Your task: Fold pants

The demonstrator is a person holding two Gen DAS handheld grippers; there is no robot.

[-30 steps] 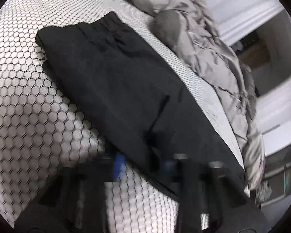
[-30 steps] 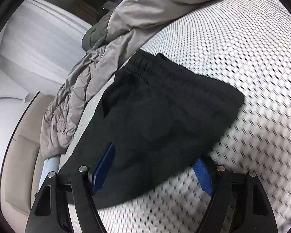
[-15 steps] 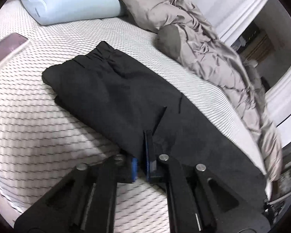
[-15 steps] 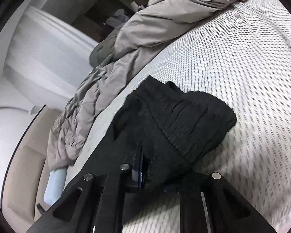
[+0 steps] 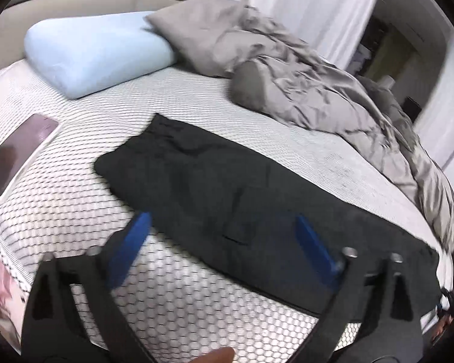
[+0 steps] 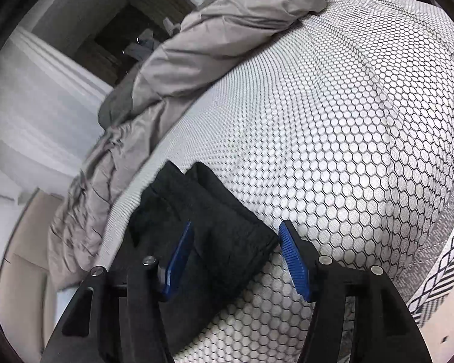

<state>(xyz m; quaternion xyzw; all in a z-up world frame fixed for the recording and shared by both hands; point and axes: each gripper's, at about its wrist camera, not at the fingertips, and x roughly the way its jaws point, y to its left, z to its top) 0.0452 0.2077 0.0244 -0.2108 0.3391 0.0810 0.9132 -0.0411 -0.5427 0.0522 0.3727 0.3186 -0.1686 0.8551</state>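
Black pants [image 5: 227,181] lie folded lengthwise on the honeycomb-patterned bed [image 5: 196,302], waistband toward the pillow. My left gripper [image 5: 221,236] hovers above their near edge. Its jaws are opening wide and the blue pads [image 5: 313,249] touch nothing. In the right wrist view one end of the pants [image 6: 202,211] lies between the fingers of my right gripper [image 6: 236,254]. Those jaws are opening too, and a gap shows between the right-hand pad [image 6: 293,260] and the fabric.
A light blue pillow [image 5: 97,51] and a crumpled grey duvet [image 5: 302,84] lie along the far side of the bed. A phone [image 5: 18,151] rests at the left. The mattress edge with patterned trim [image 6: 439,266] runs at the right.
Half a second ago both grippers were shut on the pants' fabric. Both have since let go, opened and drawn back and upward, and the pants have settled flat on the bed.
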